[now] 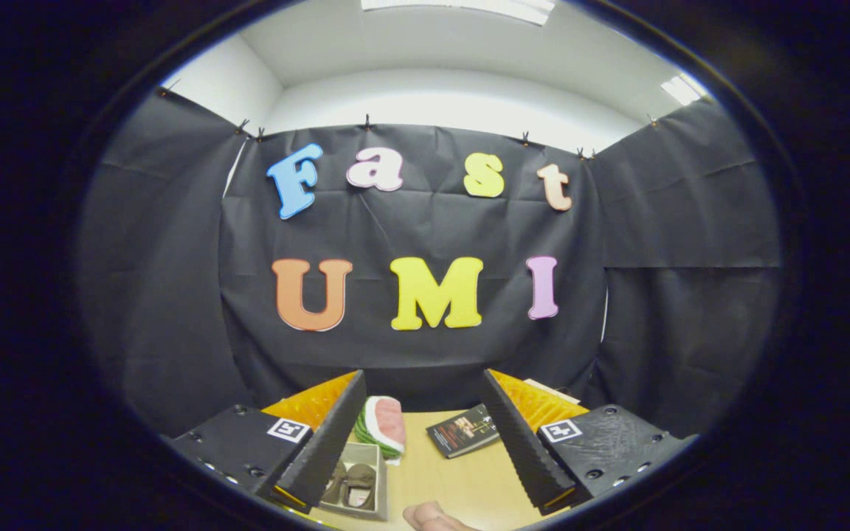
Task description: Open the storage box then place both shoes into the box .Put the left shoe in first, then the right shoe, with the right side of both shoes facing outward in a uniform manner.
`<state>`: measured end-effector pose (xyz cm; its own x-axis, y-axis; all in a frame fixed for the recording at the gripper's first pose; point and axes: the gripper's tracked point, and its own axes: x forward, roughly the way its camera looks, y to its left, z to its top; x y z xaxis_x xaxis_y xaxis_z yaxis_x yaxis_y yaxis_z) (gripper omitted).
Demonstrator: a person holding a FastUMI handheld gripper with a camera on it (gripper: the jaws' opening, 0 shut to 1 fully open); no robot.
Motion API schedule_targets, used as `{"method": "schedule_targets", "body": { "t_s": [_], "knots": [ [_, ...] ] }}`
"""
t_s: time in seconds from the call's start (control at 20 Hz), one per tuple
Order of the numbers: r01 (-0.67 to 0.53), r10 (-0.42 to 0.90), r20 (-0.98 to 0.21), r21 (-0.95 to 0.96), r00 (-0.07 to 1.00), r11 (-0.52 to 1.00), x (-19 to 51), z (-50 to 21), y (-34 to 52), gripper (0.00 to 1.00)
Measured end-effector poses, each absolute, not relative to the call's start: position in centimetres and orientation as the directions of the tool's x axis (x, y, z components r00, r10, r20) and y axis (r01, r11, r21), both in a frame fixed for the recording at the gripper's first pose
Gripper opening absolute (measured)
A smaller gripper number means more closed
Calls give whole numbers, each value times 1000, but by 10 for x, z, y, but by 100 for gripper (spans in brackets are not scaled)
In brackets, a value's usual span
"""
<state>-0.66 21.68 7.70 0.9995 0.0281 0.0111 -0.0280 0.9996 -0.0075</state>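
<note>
Gripper (425, 442): fingers spread apart, nothing between them.
Storage box (379, 487): rectangular, beside left finger, brown shoes (355, 483) inside.

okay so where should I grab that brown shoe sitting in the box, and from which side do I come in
Judging from here, take the brown shoe at its open collar, coming down from above: the box walls close off its sides. The gripper is open, the shoe sitting beside its left finger. Its far side is hidden, so this is tentative.

Watermelon-slice toy (384, 422), dark booklet (463, 431), table (462, 483)
</note>
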Motion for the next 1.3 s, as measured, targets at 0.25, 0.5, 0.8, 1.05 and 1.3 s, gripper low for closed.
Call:
{"method": "schedule_targets", "body": {
  "t_s": [0.25, 0.5, 0.8, 1.05, 1.3],
  "knots": [
    [-52, 51, -38, -28, 998, 998, -23, 49, 197, 97],
    [-72, 71, -16, -48, 997, 996, -33, 50, 176, 97],
    [-103, 103, -6, -56, 995, 993, -43, 55, 147, 97],
    [-107, 108, 10, -47, 994, 993, -46, 64, 128, 97],
    [-116, 117, 12, -31, 993, 993, -43, 62, 119, 97]
  ]
}}
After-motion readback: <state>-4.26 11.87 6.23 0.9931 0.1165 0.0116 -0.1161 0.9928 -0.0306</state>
